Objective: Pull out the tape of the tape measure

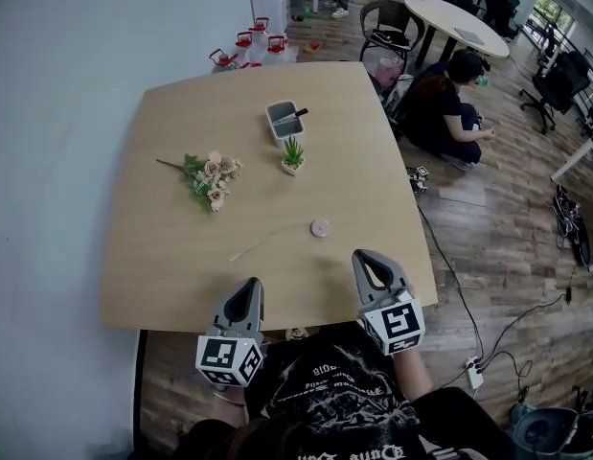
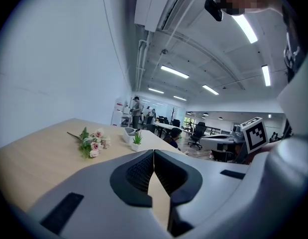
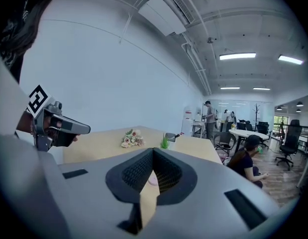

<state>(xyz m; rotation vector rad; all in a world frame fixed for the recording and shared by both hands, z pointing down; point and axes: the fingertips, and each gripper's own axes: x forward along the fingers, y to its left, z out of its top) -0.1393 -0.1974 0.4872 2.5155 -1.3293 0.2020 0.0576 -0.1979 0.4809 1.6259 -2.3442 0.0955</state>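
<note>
The small round pink tape measure (image 1: 320,228) is seen lying on the wooden table (image 1: 162,266), right of centre toward the near side, with a thin strip trailing from it to the near left. The left gripper (image 1: 248,283) and right gripper (image 1: 362,256) are held at the near edge, apart from it, each with jaws closed together on nothing. Farther off, a flower bunch (image 1: 212,175), a small potted plant (image 1: 293,154) and a grey container (image 1: 285,121) are set.

We hold our left gripper (image 1: 250,282) and right gripper (image 1: 361,255) side by side, pointing forward and slightly down, jaws pressed together, nothing between them.
</note>
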